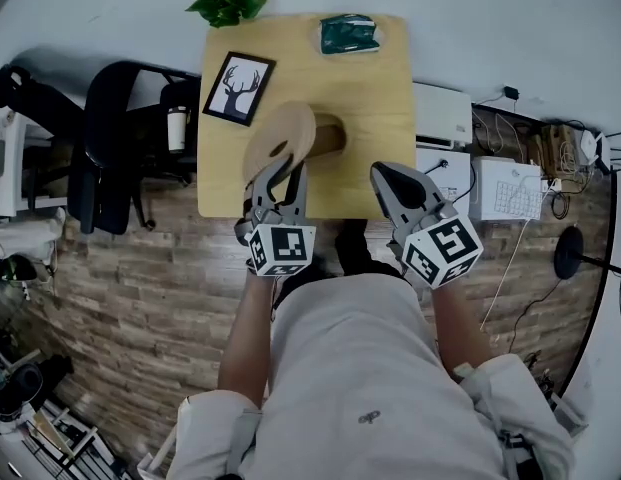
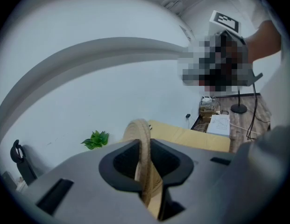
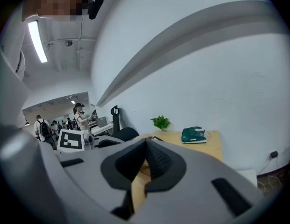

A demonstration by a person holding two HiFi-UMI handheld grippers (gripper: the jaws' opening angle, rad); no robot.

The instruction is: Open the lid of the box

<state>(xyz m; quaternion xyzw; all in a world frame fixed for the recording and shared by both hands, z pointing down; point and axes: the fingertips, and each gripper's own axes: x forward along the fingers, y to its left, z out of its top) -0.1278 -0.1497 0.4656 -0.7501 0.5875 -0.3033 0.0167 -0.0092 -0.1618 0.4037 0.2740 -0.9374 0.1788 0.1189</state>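
At six o'clock on the wooden table, my left gripper clamps the round lid, box at its three o'clock, right gripper closed, empty.

a square table of pale wood stands on a brown patterned floor, its far edge at the white wall. on its top are a black-framed picture of a deer's head near the left edge, a dark green crumpled packet by the far edge, and a round wooden box near the middle, partly hidden. a green leafy plant sits at the far left corner — on the top or behind it, unclear.
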